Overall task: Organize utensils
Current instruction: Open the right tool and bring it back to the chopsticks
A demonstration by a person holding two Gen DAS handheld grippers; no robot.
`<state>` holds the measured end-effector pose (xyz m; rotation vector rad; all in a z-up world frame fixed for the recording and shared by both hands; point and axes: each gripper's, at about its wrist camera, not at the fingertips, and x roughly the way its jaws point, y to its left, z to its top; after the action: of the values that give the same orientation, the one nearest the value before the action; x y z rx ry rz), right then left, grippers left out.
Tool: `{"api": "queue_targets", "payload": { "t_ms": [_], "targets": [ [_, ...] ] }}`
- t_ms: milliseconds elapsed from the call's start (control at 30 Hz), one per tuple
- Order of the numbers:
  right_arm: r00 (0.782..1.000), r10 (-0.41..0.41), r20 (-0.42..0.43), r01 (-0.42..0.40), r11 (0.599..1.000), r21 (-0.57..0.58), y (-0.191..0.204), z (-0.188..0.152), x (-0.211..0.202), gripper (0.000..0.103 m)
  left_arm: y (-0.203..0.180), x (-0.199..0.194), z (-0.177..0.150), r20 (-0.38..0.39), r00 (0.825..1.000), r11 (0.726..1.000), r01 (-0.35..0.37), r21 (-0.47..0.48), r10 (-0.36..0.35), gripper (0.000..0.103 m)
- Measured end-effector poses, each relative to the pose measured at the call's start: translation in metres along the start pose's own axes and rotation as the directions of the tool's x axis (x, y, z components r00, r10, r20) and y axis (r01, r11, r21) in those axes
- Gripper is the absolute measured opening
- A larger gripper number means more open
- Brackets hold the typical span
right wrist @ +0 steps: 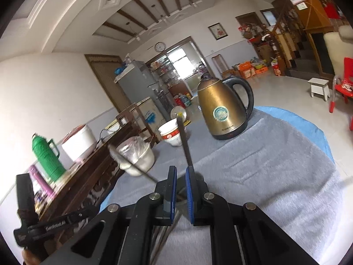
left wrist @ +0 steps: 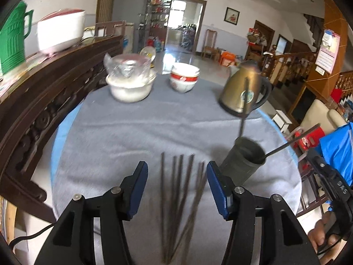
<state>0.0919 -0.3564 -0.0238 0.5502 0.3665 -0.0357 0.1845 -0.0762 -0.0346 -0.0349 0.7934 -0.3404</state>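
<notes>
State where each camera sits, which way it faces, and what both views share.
Left wrist: on the left gripper, open, looking down across loose chopsticks on the cloth toward the cup and kettle; a hand shows at right.
Right wrist: on the right gripper, shut, looking across the cloth at the kettle.
Shared: kettle, bowls, cloth.

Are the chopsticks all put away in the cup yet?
Not yet. Done: two chopsticks already stand in the dark cup. In hand: the right gripper looks shut on the cup's rim, while the left gripper is open above the loose chopsticks, holding nothing. Left: that whole bunch on the grey cloth still has to go in.
</notes>
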Motion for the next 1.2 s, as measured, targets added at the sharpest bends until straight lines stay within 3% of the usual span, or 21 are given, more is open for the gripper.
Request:
{"api": "queue_targets", "payload": {
  "t_ms": [267, 467, 700, 767, 1000, 1200],
  "targets": [
    [0.987, 0.056, -0.15, -0.052, 0.998, 0.034, -0.018, -0.041, 0.001, 0.011, 0.028, 0.008, -0.038, -0.083, 0.995, 0.999, -0.048, -0.018, 0.047, 0.057],
    [0.975, 0.127, -0.18, -0.118, 0.991, 0.062, -0.023, -0.057, 0.01, 0.011, 0.032, 0.011, -0.06, -0.065, 0.993, 0.995, -0.1, 0.012, 0.101, 0.058],
    [0.933, 0.282, -0.224, -0.252, 0.955, 0.154, -0.037, -0.079, 0.045, 0.011, 0.027, 0.015, -0.076, -0.053, 0.989, 0.99, -0.137, 0.039, 0.139, 0.06],
    [0.911, 0.336, -0.241, -0.293, 0.936, 0.196, -0.044, -0.086, 0.058, 0.011, 0.027, 0.015, -0.077, -0.05, 0.988, 0.988, -0.147, 0.04, 0.149, 0.06],
    [0.896, 0.343, -0.281, -0.301, 0.936, 0.184, -0.047, -0.106, 0.078, 0.011, 0.025, 0.015, -0.077, -0.026, 0.983, 0.983, -0.181, 0.032, 0.181, 0.061],
    [0.9, 0.348, -0.263, -0.306, 0.933, 0.189, -0.049, -0.107, 0.078, 0.011, 0.025, 0.026, -0.079, -0.058, 0.974, 0.975, -0.219, 0.03, 0.22, 0.066]
  ]
}}
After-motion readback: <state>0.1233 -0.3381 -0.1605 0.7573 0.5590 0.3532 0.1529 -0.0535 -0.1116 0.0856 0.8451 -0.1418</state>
